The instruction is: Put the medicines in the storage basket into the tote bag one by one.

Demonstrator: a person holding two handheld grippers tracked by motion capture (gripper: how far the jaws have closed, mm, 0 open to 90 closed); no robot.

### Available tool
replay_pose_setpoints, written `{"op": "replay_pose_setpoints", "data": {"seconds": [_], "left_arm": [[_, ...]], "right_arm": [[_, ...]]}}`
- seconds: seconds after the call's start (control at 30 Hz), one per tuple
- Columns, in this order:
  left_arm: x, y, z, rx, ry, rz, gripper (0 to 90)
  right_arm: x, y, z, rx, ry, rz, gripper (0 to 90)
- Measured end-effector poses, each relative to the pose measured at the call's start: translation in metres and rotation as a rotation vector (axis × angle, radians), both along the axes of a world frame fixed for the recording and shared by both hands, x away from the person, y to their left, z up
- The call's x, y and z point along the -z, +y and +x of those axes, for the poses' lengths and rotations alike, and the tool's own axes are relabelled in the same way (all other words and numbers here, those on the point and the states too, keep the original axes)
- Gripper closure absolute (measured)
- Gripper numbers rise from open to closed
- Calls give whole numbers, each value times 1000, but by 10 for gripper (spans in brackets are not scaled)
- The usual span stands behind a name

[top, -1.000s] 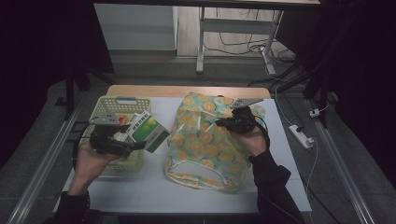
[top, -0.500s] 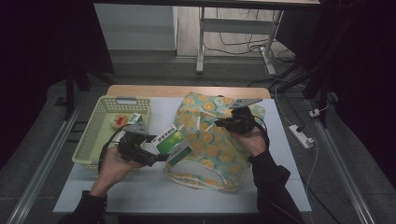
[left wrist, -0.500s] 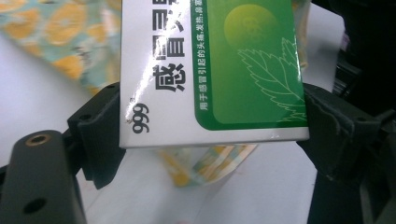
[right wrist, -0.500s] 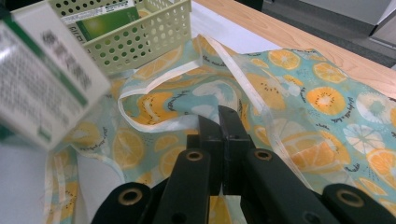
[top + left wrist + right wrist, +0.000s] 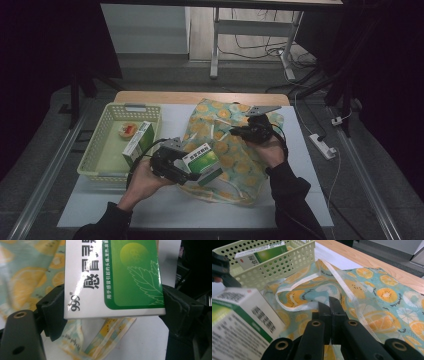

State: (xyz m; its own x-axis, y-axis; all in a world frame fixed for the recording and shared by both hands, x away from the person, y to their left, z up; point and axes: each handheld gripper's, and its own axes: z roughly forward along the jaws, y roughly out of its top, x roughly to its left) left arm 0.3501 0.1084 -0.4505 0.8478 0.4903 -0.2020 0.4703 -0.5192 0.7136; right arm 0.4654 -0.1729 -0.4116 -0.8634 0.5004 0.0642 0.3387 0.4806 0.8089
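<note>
My left gripper is shut on a green and white medicine box, with its black jaws pressing both sides of the box. It holds the box over the left edge of a fabric bag printed with orange slices. At the bag's upper part, my right gripper is shut on the bag's fabric, and its jaws meet by the white-trimmed rim. The held box shows at the left of the right gripper view.
A pale green perforated basket stands at the table's left with another green and white box and a small round item inside. That basket lies just beyond the bag's opening. A white table top runs along the front.
My left gripper has carried the box rightward and a little down, from over the basket to the bag's left edge. The right gripper and bag have stayed put.
</note>
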Motion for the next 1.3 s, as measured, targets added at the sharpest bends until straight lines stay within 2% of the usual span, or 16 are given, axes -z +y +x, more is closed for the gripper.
{"op": "replay_pose_setpoints", "data": {"seconds": [0.17, 0.33, 0.6, 0.77, 1.3], "left_arm": [[7, -14, 3, -9, -12, 35, 169], [13, -24, 10, -28, -7, 60, 168], [21, -41, 27, -51, 14, 88, 169], [22, -48, 38, -72, -6, 106, 168], [25, -71, 83, -162, 4, 108, 166]], "right_arm": [[-1, 1, -1, -3, 0, 4, 899], [-1, 2, -2, -12, -3, 11, 899], [-2, 3, -4, -23, -7, 14, 899], [-2, 4, -4, -31, -8, 16, 899], [-1, 3, -5, -35, 3, 23, 899]]}}
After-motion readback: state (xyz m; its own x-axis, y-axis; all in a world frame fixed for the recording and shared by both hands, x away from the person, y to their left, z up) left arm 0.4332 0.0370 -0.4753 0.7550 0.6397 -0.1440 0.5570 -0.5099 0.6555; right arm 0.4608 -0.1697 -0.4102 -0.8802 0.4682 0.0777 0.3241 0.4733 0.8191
